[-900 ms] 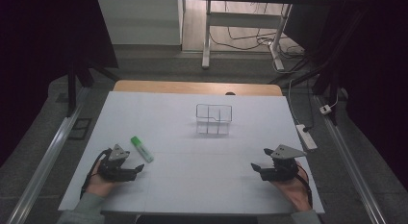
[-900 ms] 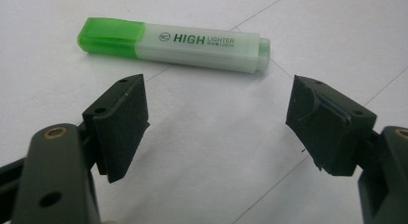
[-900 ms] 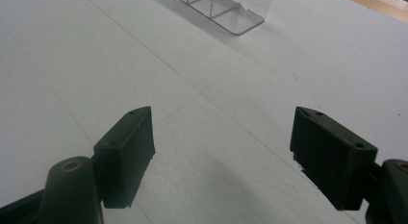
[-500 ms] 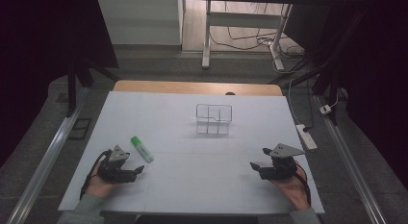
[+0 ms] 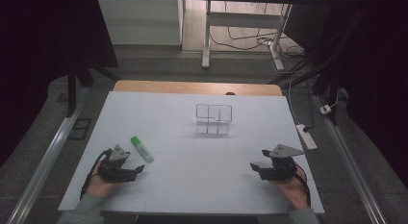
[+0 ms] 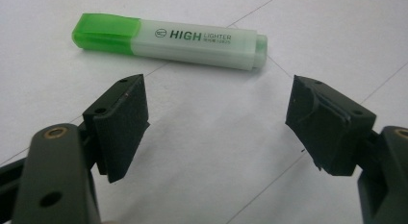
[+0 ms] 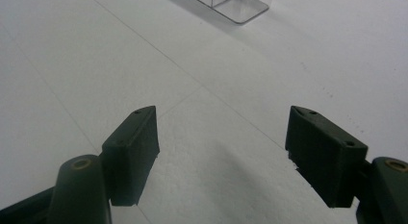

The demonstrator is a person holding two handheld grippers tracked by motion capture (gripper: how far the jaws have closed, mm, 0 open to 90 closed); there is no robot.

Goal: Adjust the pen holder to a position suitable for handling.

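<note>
While I look down from the high view, I see the green highlighter lying flat on the white table, just beside my left gripper and a little ahead of it. My right gripper rests well apart on the other side, near the table's front edge. A clear acrylic organizer stands toward the far middle with nothing in it that I can make out. As I read it, the work has barely begun: the pen is not yet picked up, and the grasp, the carry and probably a drop into the organizer are all left.

Through the left gripper view, the jaws stand spread wide with the highlighter lying crosswise just beyond them, untouched. Its green cap points left, the pale barrel right. I can read "HIGH LIGHTER" printed on the barrel, with a small round logo before it; the finer line under it is too small to read.

Through the right gripper view, the jaws are spread as well and hold nothing; bare table lies between them, and a corner of the organizer shows at the top.
</note>
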